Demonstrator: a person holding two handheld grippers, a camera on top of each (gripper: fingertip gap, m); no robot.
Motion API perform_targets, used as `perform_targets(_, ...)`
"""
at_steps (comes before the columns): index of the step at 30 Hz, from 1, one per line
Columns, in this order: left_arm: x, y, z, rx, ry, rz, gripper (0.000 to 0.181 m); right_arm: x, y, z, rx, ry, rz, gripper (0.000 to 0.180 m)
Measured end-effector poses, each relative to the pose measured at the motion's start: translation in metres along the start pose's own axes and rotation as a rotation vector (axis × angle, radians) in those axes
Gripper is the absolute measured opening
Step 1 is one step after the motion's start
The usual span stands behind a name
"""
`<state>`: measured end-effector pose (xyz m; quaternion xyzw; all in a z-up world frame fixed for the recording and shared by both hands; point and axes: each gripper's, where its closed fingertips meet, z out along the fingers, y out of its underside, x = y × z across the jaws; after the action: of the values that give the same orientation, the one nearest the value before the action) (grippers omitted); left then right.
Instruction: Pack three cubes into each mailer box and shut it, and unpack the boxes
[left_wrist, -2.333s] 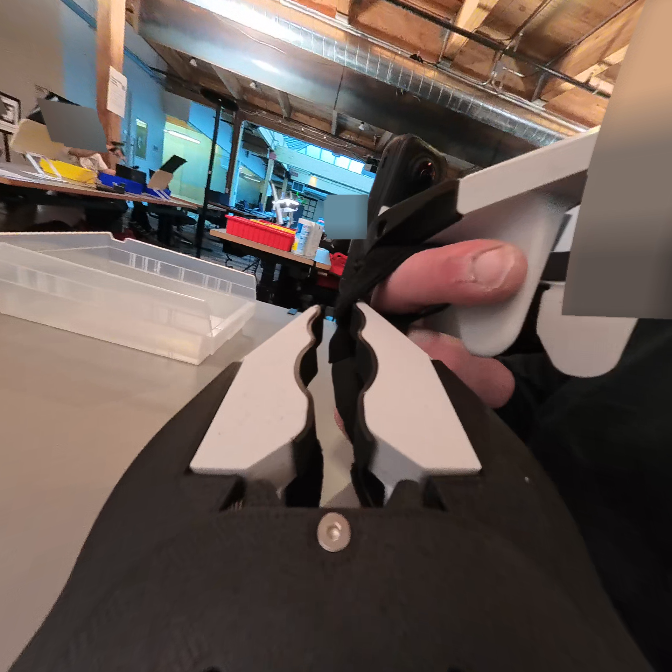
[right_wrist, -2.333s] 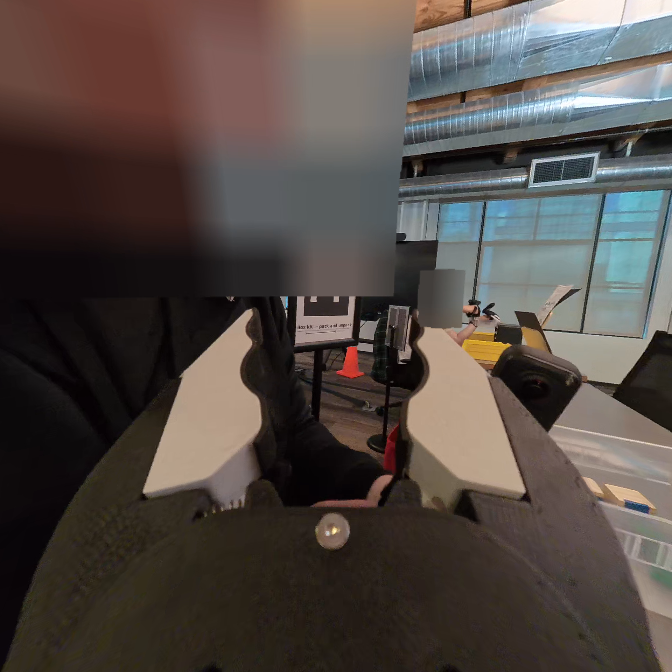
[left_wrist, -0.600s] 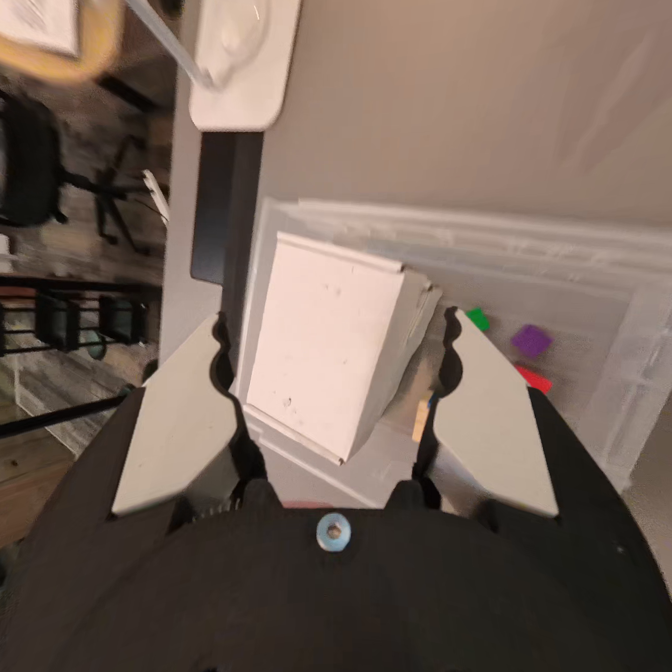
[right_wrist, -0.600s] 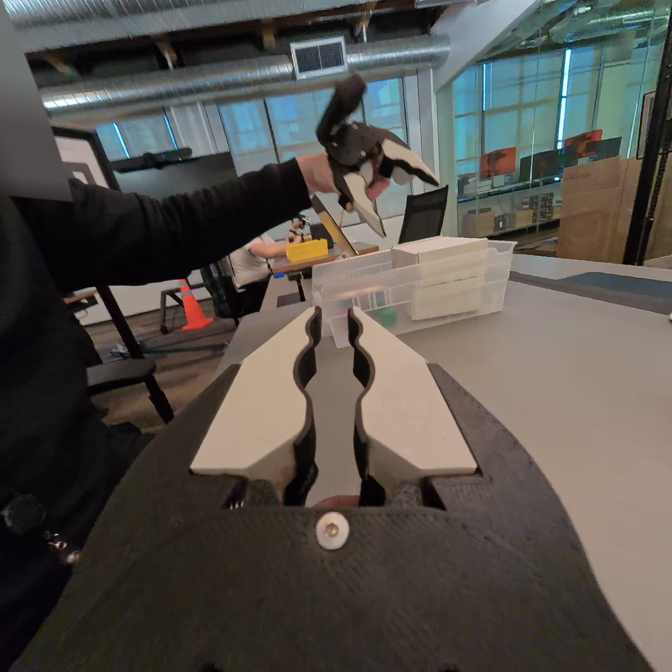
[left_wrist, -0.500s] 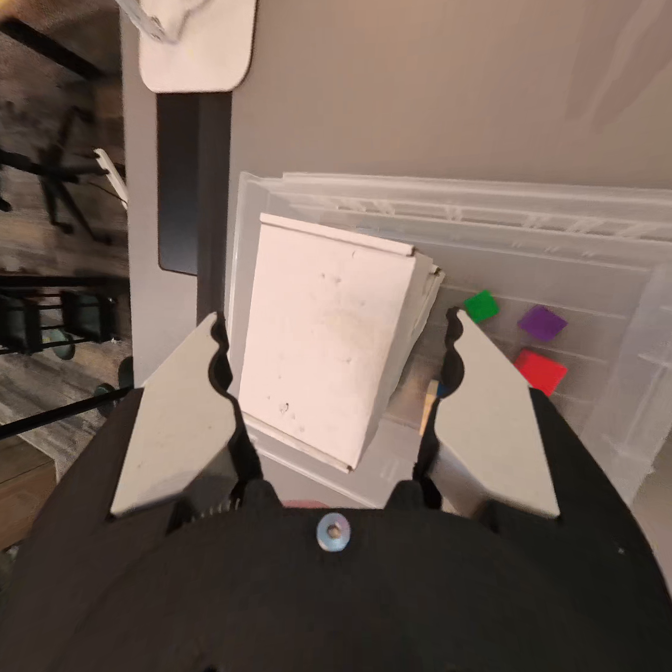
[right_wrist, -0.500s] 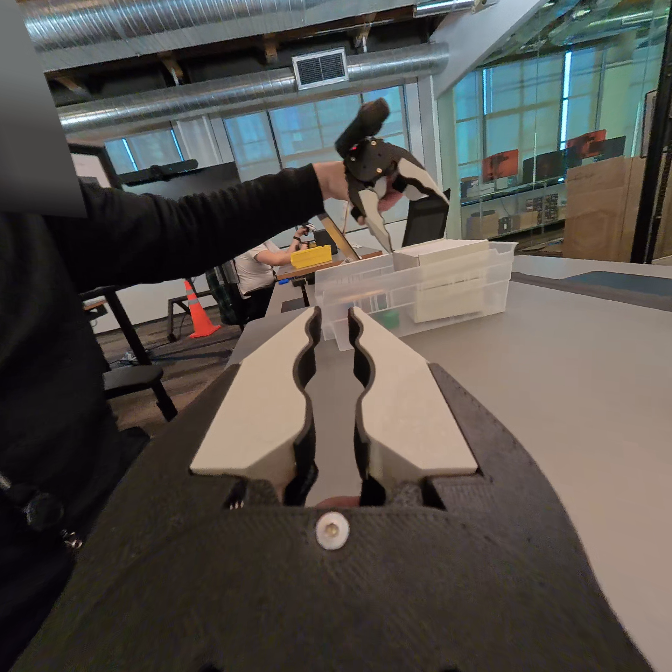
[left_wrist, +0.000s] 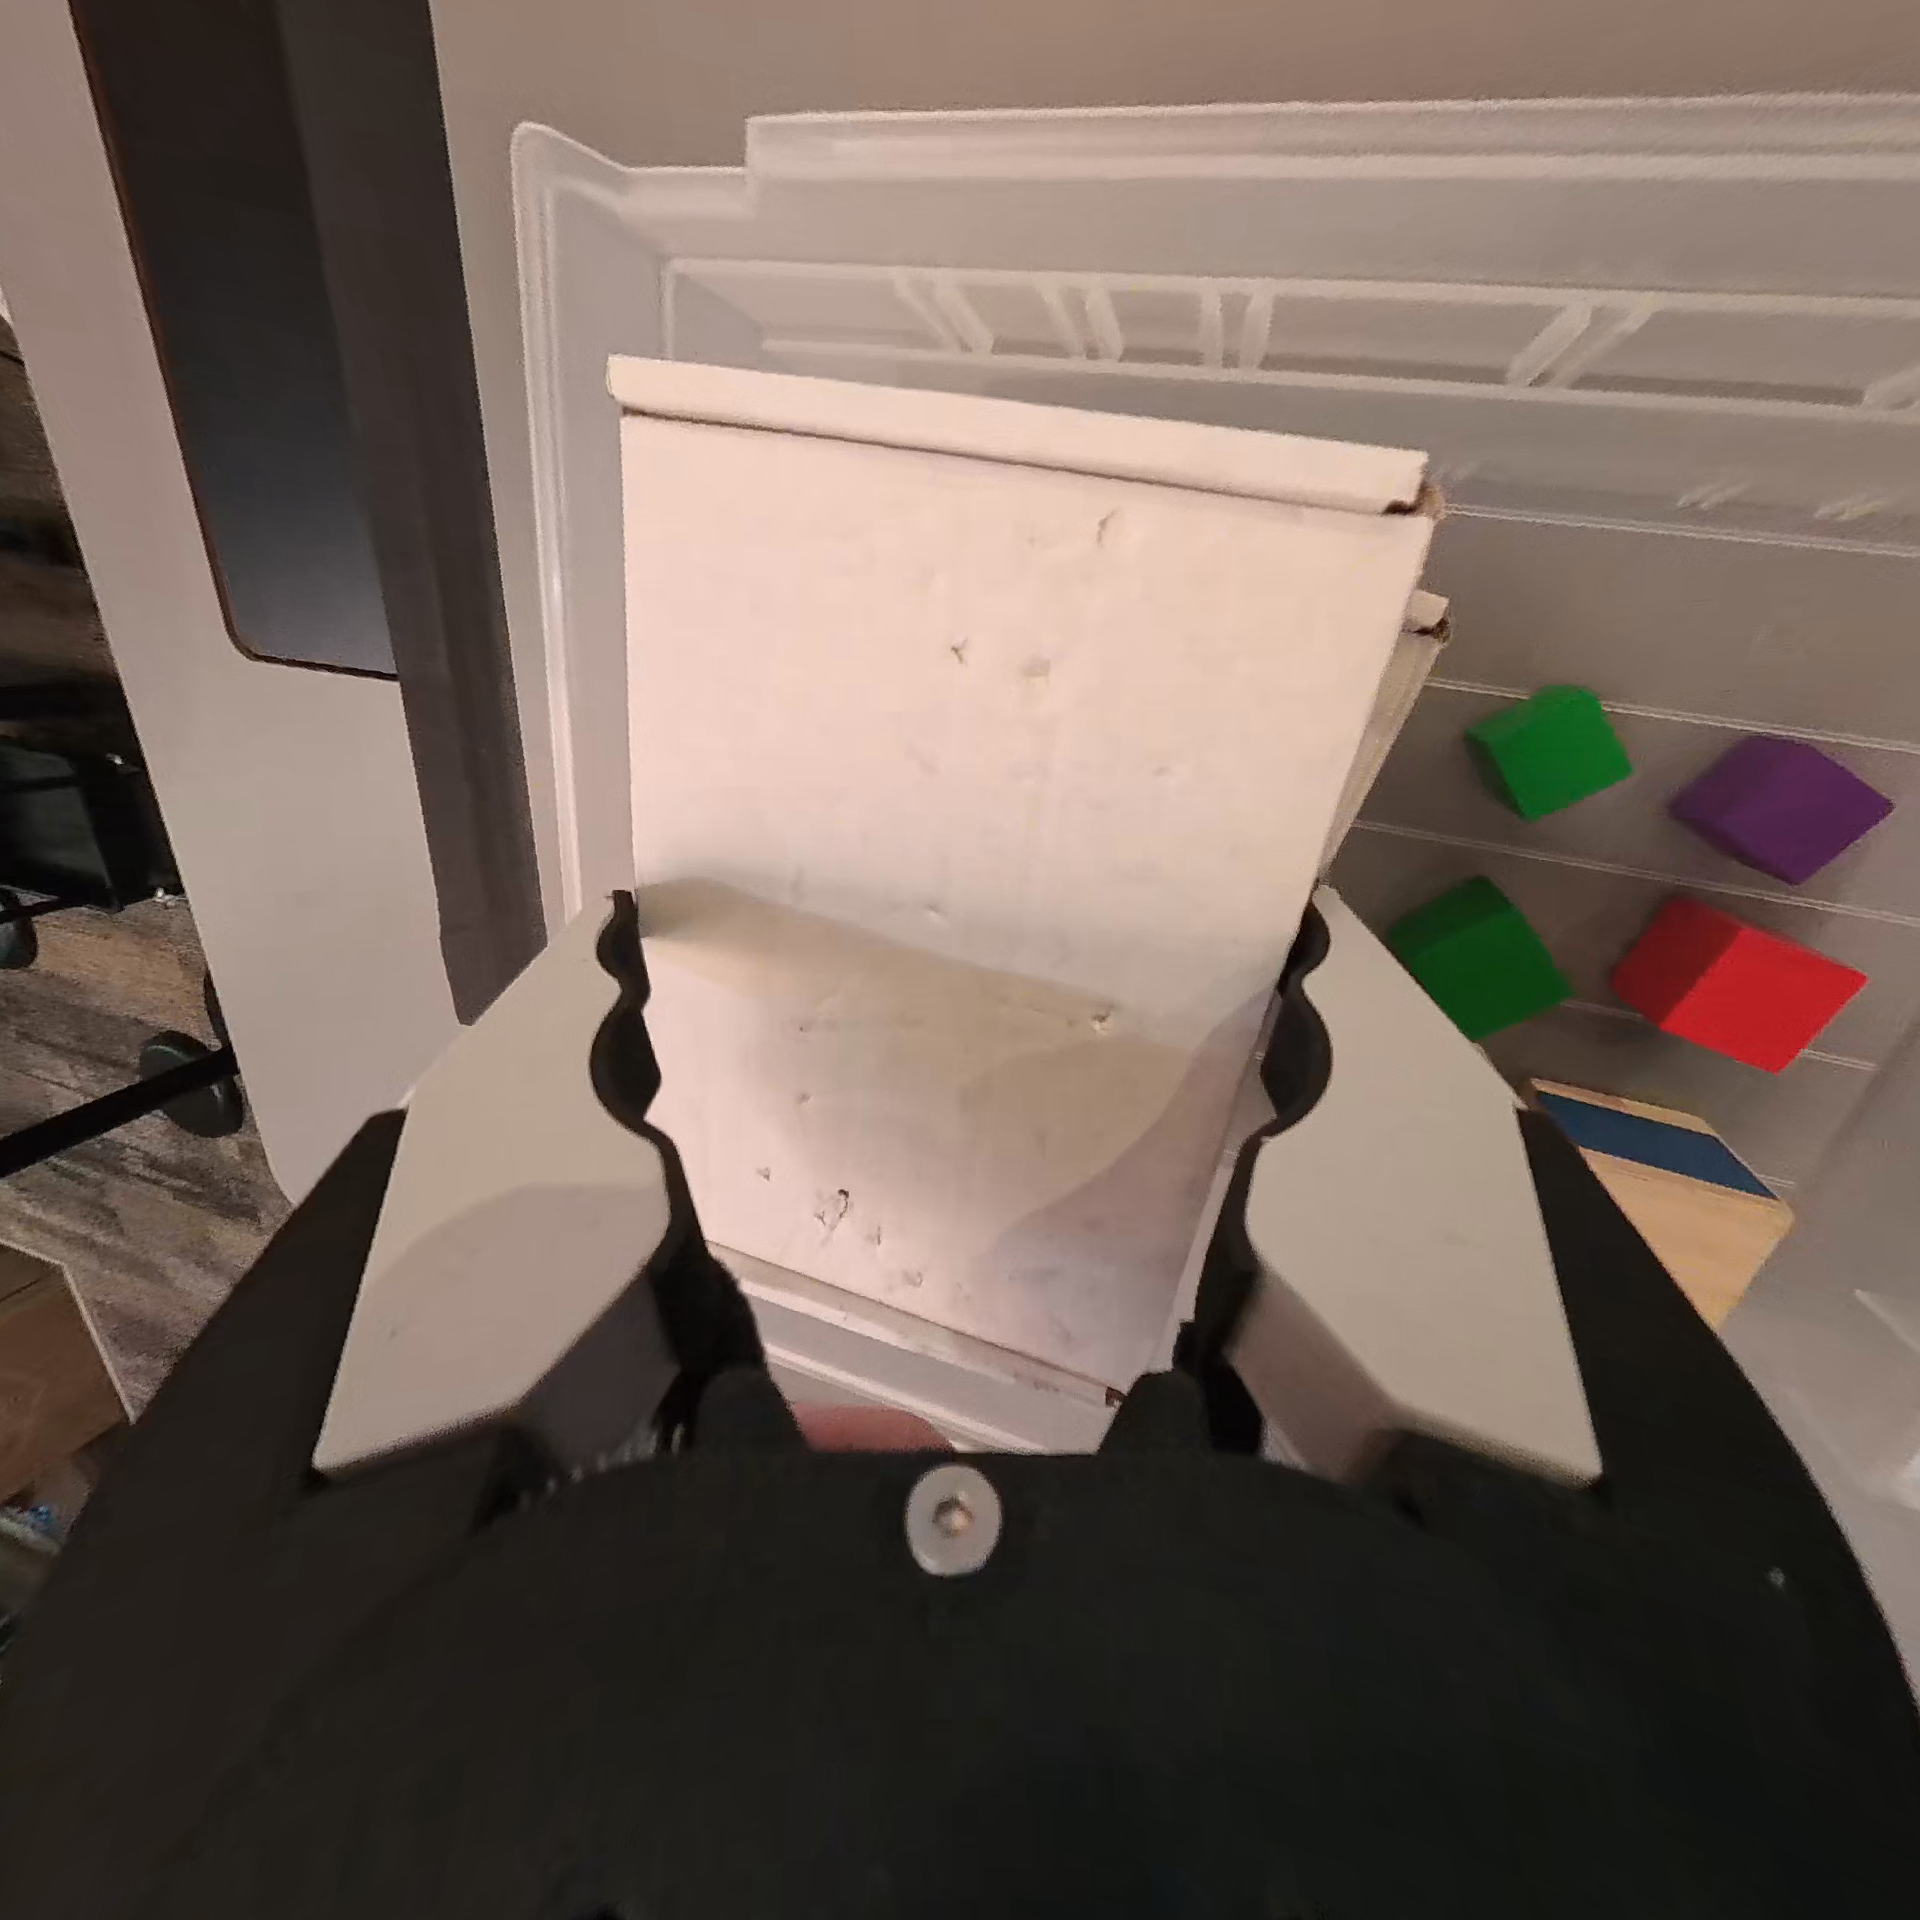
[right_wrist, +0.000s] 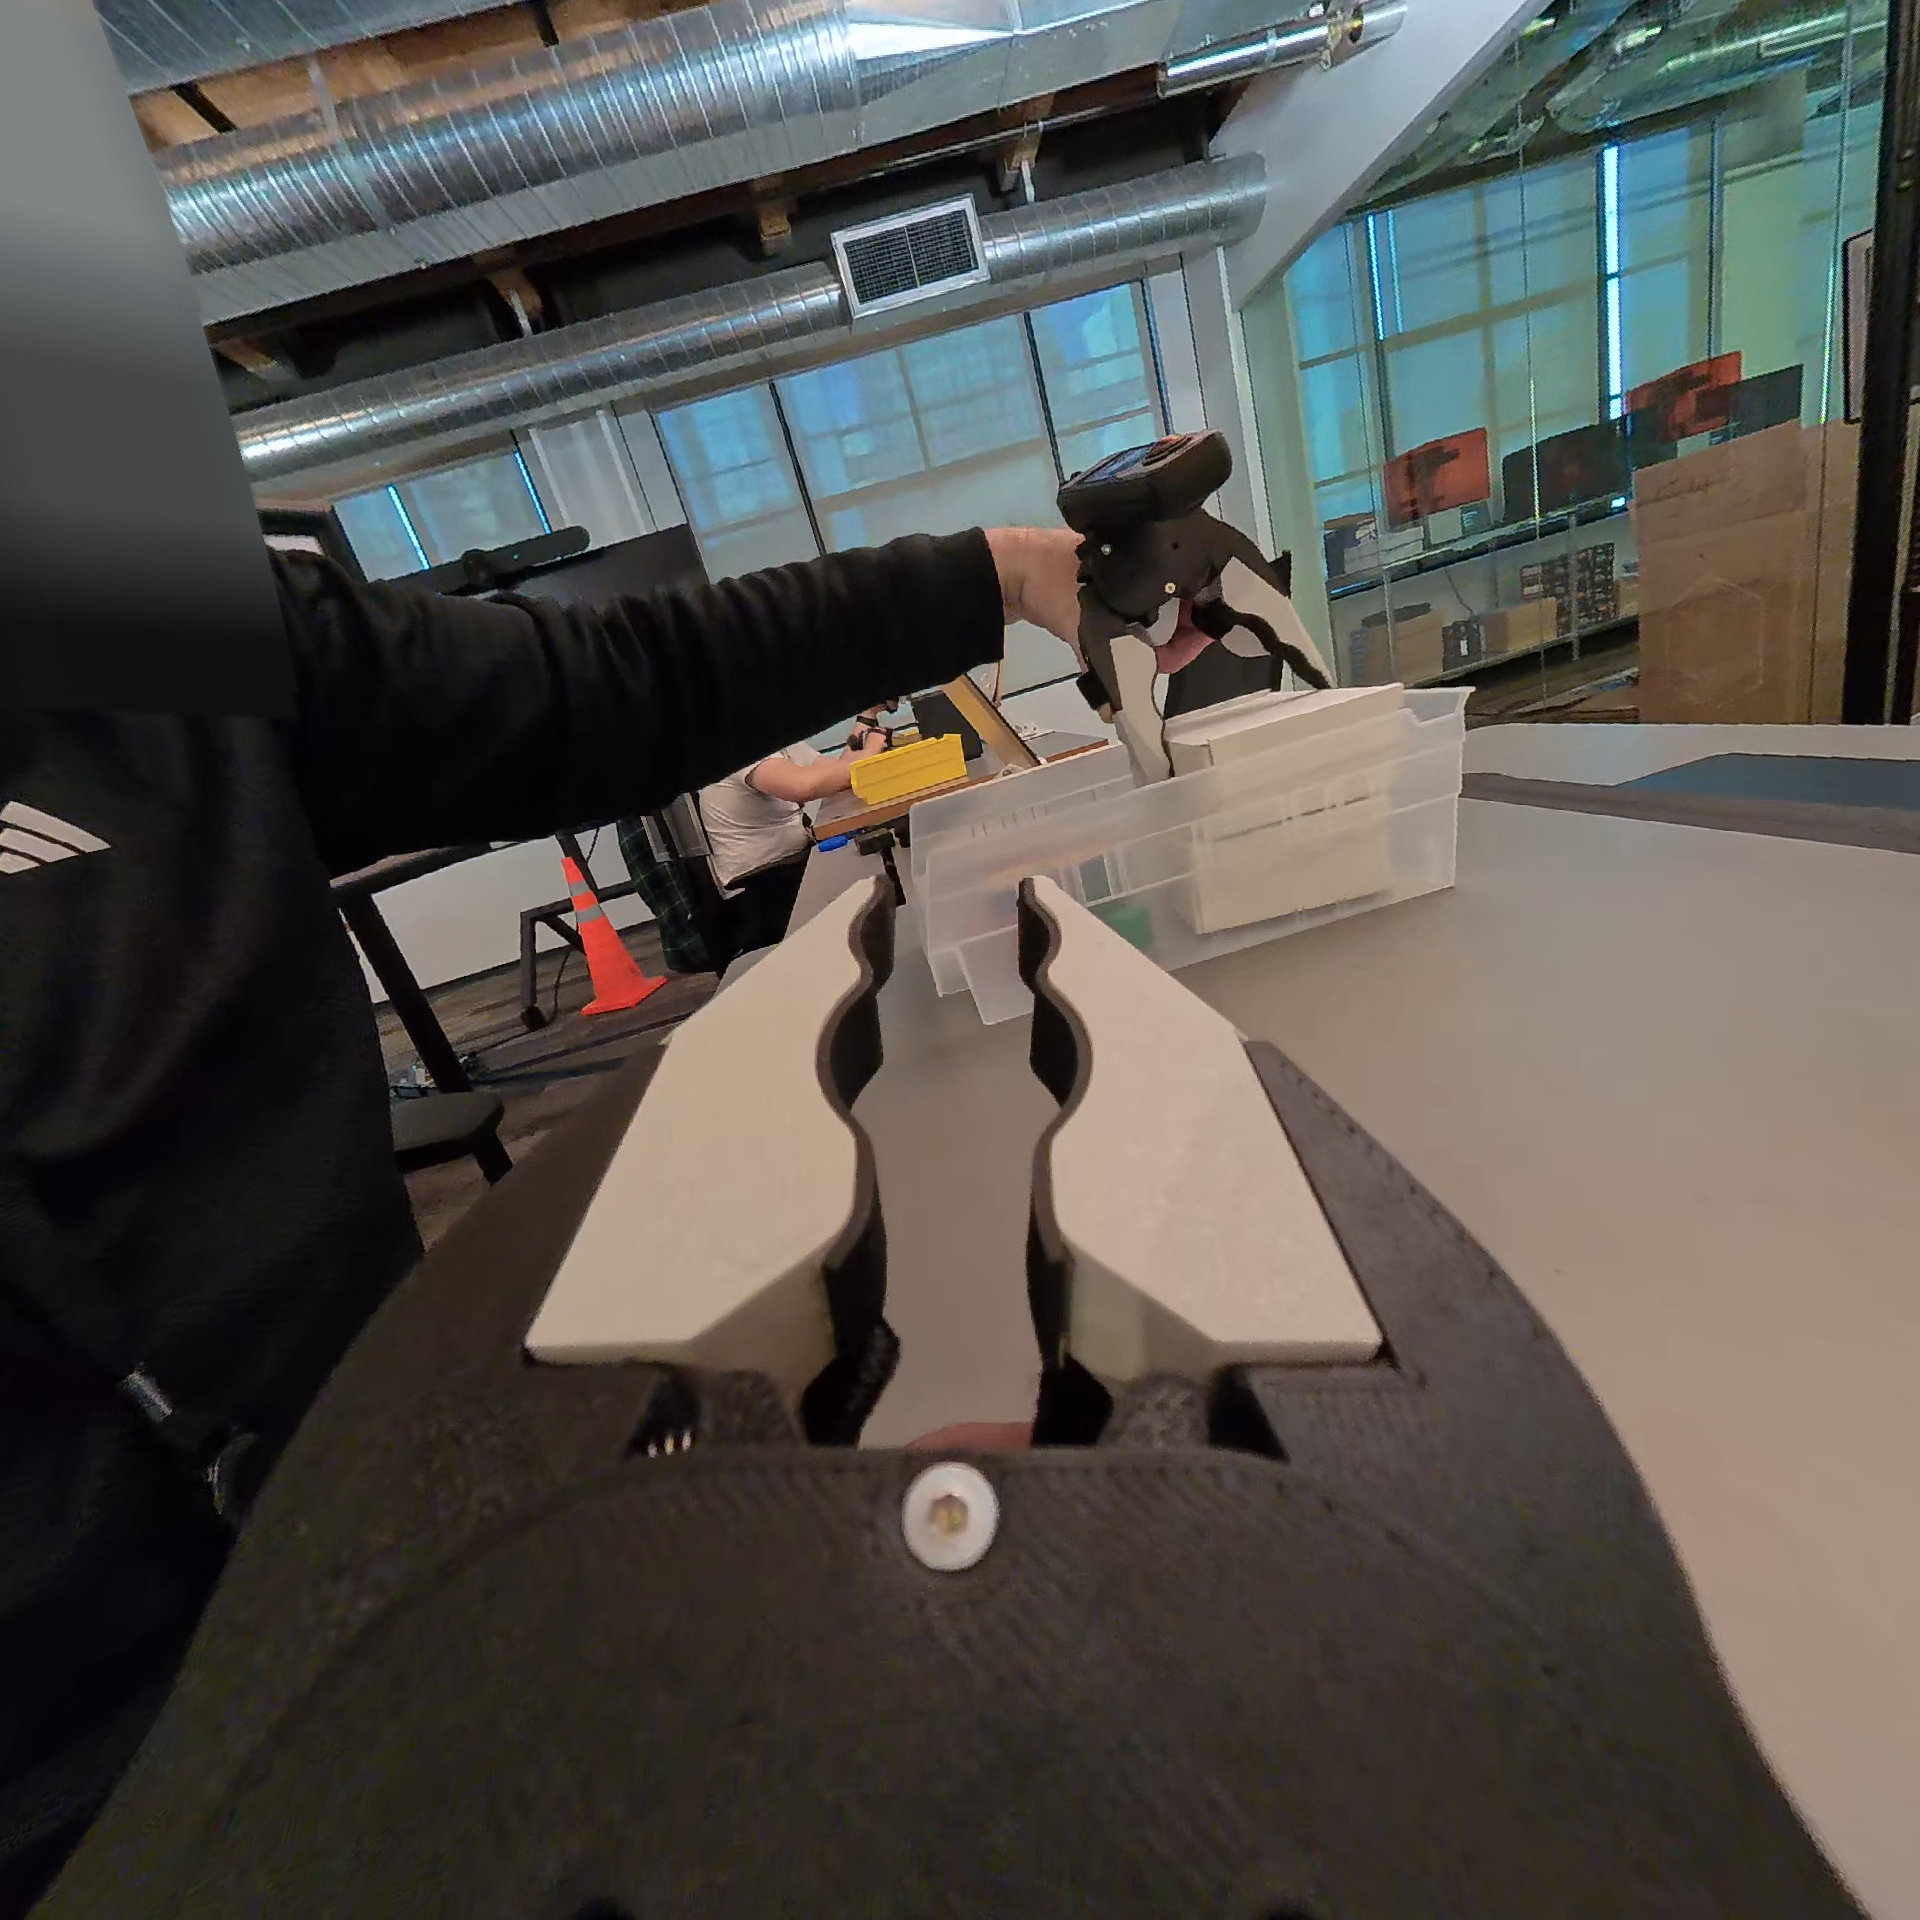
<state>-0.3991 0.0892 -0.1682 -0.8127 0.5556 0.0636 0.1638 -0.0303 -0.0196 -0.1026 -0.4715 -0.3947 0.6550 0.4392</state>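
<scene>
In the left wrist view I look straight down on a closed white mailer box (left_wrist: 987, 727) lying in a clear plastic bin (left_wrist: 582, 416). My left gripper (left_wrist: 964, 909) is open wide, one finger on each side of the box's near end. To the right, loose in the bin, are two green cubes (left_wrist: 1548, 748) (left_wrist: 1475, 971), a purple cube (left_wrist: 1777, 805), a red cube (left_wrist: 1730, 982) and a wooden cube with a blue face (left_wrist: 1662, 1195). My right gripper (right_wrist: 956, 894) is low over the table, jaws nearly together and empty. Its view shows the left gripper (right_wrist: 1231, 727) at the top box (right_wrist: 1288, 722), with another white box (right_wrist: 1288, 873) beneath.
The bin (right_wrist: 1039, 862) stands near the grey table's (right_wrist: 1558, 1039) left edge. A dark mat (left_wrist: 281, 364) lies beside it, with floor beyond. The person's black sleeve (right_wrist: 623, 675) stretches across toward the bin. An orange cone (right_wrist: 608, 956) stands on the floor.
My left gripper has opened, swung over the bin and come down until its fingers straddle the white box. My right gripper went from open to nearly closed and now rests still.
</scene>
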Motion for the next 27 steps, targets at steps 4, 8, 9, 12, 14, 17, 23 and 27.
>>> perform_targets(4,-0.003,0.005,-0.006,-0.025,-0.030,-0.012,0.118,0.000,0.000,0.000,0.003,-0.003,-0.003,0.022)
perform_targets(8,-0.006,-0.005,-0.031,0.036,-0.053,-0.056,0.118,0.000,0.001,0.001,-0.002,-0.003,-0.009,0.024)
perform_targets(9,-0.007,-0.010,-0.040,0.057,-0.066,-0.065,0.118,-0.001,0.001,0.002,-0.005,-0.003,-0.015,0.025)
perform_targets(12,-0.008,-0.031,-0.070,0.112,-0.091,-0.064,0.117,0.001,0.003,0.004,-0.016,0.014,-0.018,0.033)
perform_targets(14,-0.005,-0.050,-0.089,0.136,-0.096,-0.052,0.117,0.003,0.004,0.005,-0.027,0.034,-0.035,0.039)
perform_targets(17,0.005,-0.092,-0.113,0.179,-0.089,-0.017,0.117,0.007,0.009,0.008,-0.098,0.121,-0.162,0.047)
perform_targets(23,0.055,-0.206,-0.113,0.235,0.089,0.057,0.117,0.001,-0.015,0.015,-0.325,0.403,-0.751,0.057)
perform_targets(27,0.094,-0.264,-0.076,0.188,0.235,0.097,0.117,-0.012,-0.041,0.017,-0.479,0.569,-1.238,0.070)
